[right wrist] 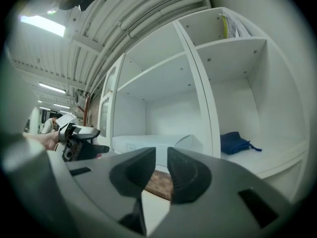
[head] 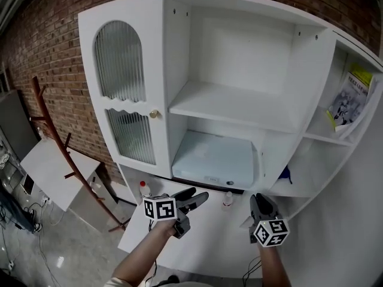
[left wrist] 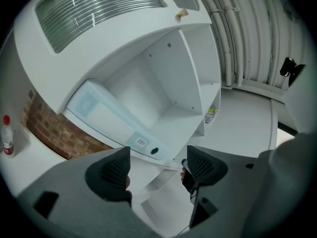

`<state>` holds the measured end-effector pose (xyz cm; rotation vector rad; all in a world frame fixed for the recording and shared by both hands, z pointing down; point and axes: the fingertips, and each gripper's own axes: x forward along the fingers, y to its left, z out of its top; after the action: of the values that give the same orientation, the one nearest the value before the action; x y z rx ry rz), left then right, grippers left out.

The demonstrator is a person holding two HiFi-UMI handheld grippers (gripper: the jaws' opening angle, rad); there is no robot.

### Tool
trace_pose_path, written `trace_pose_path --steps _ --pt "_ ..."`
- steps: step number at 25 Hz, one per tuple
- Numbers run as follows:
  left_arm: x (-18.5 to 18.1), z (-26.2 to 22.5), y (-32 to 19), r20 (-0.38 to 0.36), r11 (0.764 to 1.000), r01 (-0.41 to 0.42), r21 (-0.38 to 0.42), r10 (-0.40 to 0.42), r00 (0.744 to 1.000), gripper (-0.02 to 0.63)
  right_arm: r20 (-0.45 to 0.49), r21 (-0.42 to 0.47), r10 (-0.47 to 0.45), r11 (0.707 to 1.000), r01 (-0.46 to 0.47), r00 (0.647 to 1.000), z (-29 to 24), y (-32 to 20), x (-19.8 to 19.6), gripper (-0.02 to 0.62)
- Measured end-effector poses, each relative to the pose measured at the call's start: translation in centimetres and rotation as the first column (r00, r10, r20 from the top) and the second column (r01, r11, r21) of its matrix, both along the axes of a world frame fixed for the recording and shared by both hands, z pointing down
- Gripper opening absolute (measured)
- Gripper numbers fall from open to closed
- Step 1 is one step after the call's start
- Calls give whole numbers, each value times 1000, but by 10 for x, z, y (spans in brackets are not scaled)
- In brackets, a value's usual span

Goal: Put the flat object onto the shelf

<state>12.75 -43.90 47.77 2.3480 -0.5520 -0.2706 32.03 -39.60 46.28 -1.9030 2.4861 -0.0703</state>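
The flat object, a pale blue-white flat box (head: 215, 157), lies on the lowest shelf of the cabinet's (head: 311, 58) middle bay. The left gripper view shows this box (left wrist: 106, 114) just ahead, and the right gripper view shows it (right wrist: 146, 143) further back. My left gripper (head: 194, 196) hovers over the counter in front of the box, jaws wide open (left wrist: 156, 168) and empty. My right gripper (head: 258, 203) is to its right, near the bay's right post. Its jaws (right wrist: 159, 157) stand a narrow gap apart with nothing between them.
A red-capped bottle (head: 143, 188) and a small bottle (head: 228, 199) stand on the white counter (head: 203, 235). A blue cloth (head: 285, 175) lies in the right-hand bay, and a yellow booklet (head: 350, 100) leans above it. The ribbed glass door (head: 122, 94) is on the left, beside a brown coat rack (head: 54, 142).
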Motion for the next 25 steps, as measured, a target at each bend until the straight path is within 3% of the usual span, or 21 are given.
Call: trace_pose_path --steps 6,10,18,25 --pt "-1 2 29 3 999 41 16 -41 999 257 8 3 -58 998 58 998 5 34 -8 58" --pt "-10 7 49 64 991 108 79 -113 992 190 -9 3 -87 996 87 996 11 56 -12 49" --pt "-40 10 82 202 941 228 250 -281 938 110 -7 -16 -111 994 111 994 25 87 -20 41" --pt "-79 11 105 257 889 279 362 -383 887 67 -22 -23 -116 993 115 993 28 117 -40 40"
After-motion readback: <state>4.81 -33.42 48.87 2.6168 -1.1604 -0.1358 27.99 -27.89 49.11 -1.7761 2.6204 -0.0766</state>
